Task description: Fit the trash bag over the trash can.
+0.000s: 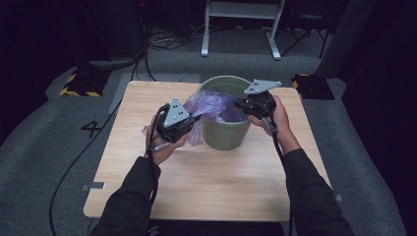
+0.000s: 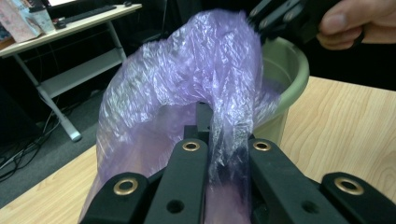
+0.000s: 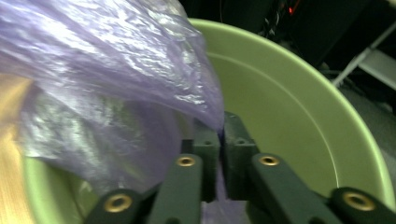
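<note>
A pale green bin (image 1: pixel 223 132) stands upright on the wooden table (image 1: pixel 206 182). A thin purple plastic bag (image 1: pixel 214 104) drapes from the bin's left rim into its mouth. My left gripper (image 1: pixel 189 123) sits just left of the bin, shut on a fold of the bag (image 2: pixel 187 79), with film pinched between its jaws. My right gripper (image 1: pixel 241 104) hovers over the bin's right rim, shut on the bag's edge (image 3: pixel 102 60) above the bin's inside (image 3: pixel 280 107). In the left gripper view the bin (image 2: pixel 287 70) stands behind the bag, with the other hand and gripper (image 2: pixel 299 18) above it.
The bin stands near the far middle of the table; bare wood lies in front of it. Beyond the table are grey carpet, cables, yellow-black weighted bases (image 1: pixel 81 83) and a white desk frame (image 1: pixel 241 29). Another desk (image 2: pixel 60 28) stands in the left gripper view.
</note>
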A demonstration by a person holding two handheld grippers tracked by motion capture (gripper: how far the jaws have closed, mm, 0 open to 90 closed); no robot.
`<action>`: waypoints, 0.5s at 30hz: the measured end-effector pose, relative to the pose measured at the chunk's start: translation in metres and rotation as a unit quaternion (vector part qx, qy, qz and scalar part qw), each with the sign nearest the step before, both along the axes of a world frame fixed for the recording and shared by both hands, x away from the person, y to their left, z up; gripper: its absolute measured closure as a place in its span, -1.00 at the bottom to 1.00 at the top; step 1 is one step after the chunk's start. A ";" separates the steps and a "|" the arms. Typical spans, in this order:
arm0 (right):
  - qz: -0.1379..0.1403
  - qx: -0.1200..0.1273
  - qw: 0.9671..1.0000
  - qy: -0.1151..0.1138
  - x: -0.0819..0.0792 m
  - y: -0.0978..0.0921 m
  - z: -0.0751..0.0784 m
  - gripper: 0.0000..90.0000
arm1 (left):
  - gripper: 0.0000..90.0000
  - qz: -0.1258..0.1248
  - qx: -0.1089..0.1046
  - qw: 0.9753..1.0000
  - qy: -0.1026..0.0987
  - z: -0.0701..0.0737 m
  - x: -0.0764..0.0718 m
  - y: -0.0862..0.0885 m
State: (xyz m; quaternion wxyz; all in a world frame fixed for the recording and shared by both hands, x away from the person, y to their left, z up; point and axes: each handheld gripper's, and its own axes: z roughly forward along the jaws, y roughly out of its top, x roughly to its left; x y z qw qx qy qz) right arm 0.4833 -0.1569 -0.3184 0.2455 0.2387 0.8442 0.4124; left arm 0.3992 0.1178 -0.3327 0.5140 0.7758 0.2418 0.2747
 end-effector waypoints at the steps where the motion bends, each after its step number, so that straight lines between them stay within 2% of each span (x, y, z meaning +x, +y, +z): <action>1: -0.005 -0.001 1.000 0.002 0.001 0.000 -0.001 0.71 | 0.98 0.000 0.000 1.000 0.000 0.001 0.000 -0.001; 3: -0.007 0.005 1.000 0.006 0.000 -0.002 -0.002 0.37 | 0.98 -0.001 0.002 1.000 0.000 0.002 0.001 -0.005; 4: 0.001 0.006 1.000 0.005 -0.002 -0.002 -0.001 0.27 | 0.98 -0.001 0.002 1.000 -0.001 0.002 0.001 -0.005; 5: 0.011 0.003 1.000 -0.001 -0.004 -0.002 0.000 0.19 | 0.98 -0.002 0.002 1.000 0.000 0.002 0.001 -0.007; 7: 0.028 0.015 0.999 -0.021 -0.011 -0.003 0.004 -0.02 | 0.98 -0.004 0.004 1.000 0.000 0.003 0.002 -0.009; 9: 0.050 0.046 0.997 -0.032 -0.017 -0.004 0.009 -0.15 | 0.98 -0.006 0.003 1.000 0.001 0.003 0.002 -0.011; 10: 0.058 0.053 0.996 -0.035 -0.019 -0.004 0.011 -0.21 | 0.98 -0.009 0.001 1.000 0.002 0.003 0.002 -0.013; 11: 0.066 0.055 0.995 -0.043 -0.022 -0.002 0.014 -0.31 | 0.98 -0.010 0.004 1.000 0.002 0.003 0.002 -0.014; 15: 0.092 0.046 0.993 -0.054 -0.029 0.010 0.018 -0.36 | 0.98 -0.018 0.008 1.000 0.003 0.003 0.001 -0.020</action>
